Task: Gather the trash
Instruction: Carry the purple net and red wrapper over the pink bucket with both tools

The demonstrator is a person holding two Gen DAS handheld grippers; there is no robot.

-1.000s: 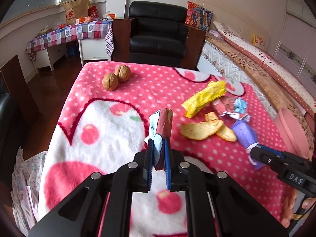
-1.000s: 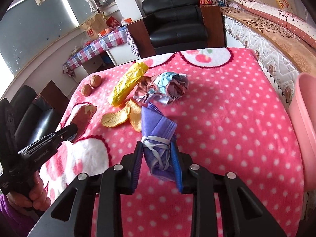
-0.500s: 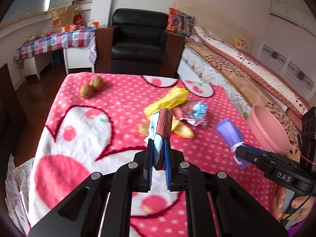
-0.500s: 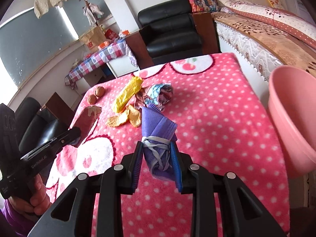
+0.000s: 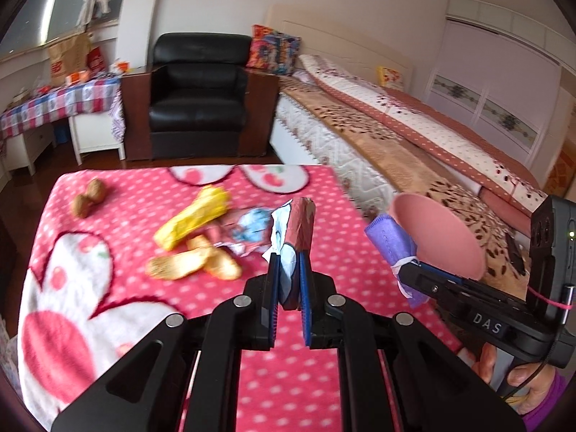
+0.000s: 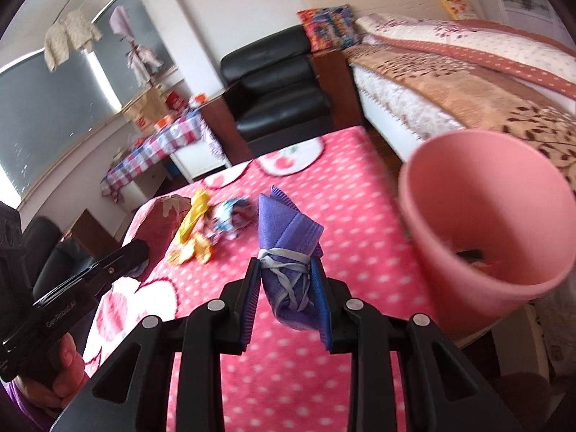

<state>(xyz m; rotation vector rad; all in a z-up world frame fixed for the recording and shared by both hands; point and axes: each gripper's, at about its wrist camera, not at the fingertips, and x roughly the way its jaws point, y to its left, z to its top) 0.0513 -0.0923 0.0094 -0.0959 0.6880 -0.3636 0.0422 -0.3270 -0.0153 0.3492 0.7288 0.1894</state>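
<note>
Your right gripper [image 6: 286, 288] pinches the folded purple mask [image 6: 289, 248] in its jaws, with the pink bin [image 6: 504, 288] at two o'clock, ready for dropping. Your left gripper [image 5: 288, 280] clamps a reddish wrapper [image 5: 300, 226] above the surface [image 5: 288, 388], probably next for binning.
</note>
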